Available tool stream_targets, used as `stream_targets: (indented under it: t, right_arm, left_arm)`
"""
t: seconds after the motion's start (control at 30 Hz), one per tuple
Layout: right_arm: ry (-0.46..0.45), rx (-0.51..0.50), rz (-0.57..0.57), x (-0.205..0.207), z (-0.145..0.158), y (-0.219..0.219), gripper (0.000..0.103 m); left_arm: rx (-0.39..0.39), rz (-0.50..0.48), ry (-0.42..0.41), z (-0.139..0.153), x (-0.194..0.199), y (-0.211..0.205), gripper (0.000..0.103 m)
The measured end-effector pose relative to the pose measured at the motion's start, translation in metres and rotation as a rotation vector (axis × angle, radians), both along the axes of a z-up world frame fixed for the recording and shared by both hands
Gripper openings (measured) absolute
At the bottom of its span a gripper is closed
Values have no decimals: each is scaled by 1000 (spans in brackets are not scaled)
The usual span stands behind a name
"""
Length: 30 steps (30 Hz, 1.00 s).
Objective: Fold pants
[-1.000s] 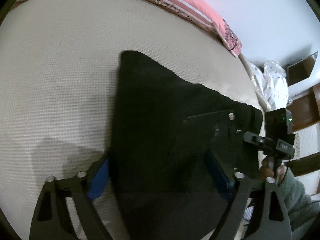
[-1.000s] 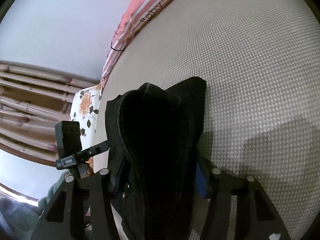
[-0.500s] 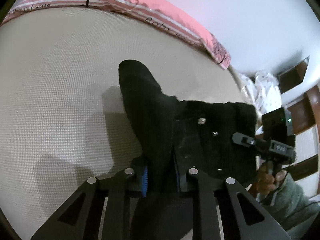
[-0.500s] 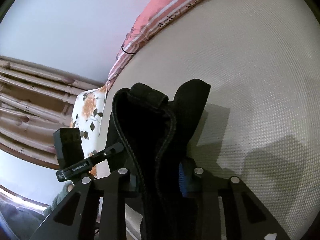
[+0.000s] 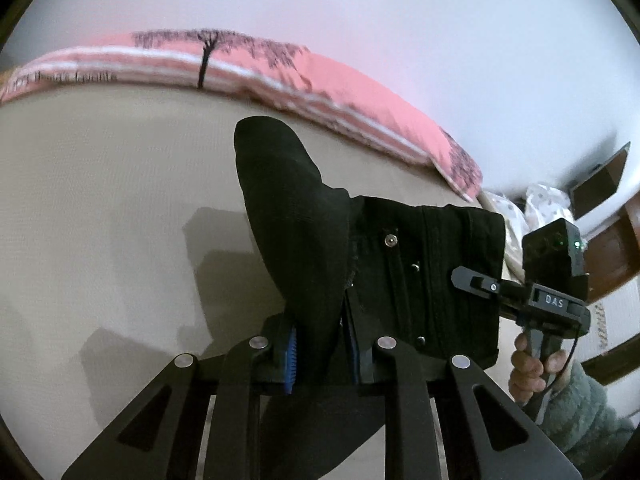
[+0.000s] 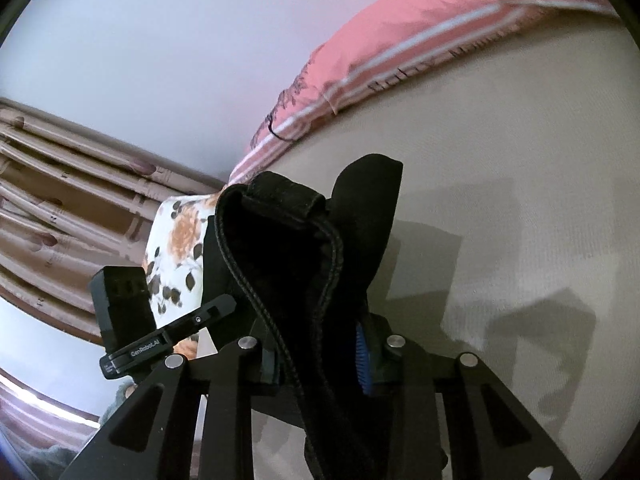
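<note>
Since the earlier view, both tools have closed and lifted the black pants [image 5: 304,236] off the beige bed [image 5: 100,200], bare leftward to the pink pillow [image 5: 360,92]. Left tool [image 5: 320,354] pinches a folded leg; right tool [image 6: 316,354] pinches the waistband edge.

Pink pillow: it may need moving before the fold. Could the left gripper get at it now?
Probably not: the left gripper is shut on the black pants, and the pink pillow lies across the bed, beyond them.
</note>
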State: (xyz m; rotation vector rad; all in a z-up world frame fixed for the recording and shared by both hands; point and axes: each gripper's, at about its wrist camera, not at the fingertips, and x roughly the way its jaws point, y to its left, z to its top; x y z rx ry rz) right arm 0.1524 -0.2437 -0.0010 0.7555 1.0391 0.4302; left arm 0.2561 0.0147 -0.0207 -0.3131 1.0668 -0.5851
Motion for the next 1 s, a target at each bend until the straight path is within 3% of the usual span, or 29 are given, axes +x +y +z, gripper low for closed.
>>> stream_targets:
  t: [0.17,0.4,0.53,0.57,0.73,0.9,1.0]
  right_arm:
    - [3,-17,-22,39,-2,2,26]
    - [58,-146,-80,56,-33,-3,29]
    - [74,-213,-115,46,-43,-9,46]
    - [84,-231,-115,42,-46,-9,48]
    - [109,-287,-98,19,-47,-5,51]
    - [42,-438,-105,-11,-18,12,51]
    - [-15,-543,-111,-29,5,29,55]
  left_arm:
    - [36,13,-23,1,38,3,20]
    - [139,51,7,-36,65,0,21]
    - [167,113,54,-60,64,12,45]
    - [176,124,63,-63,61,13,52]
    - [232,148,43,-62,27,11,60]
    - [438,192,-66,-41,-21,3,60]
    - [485,210,-110,-28,-48,-2,61]
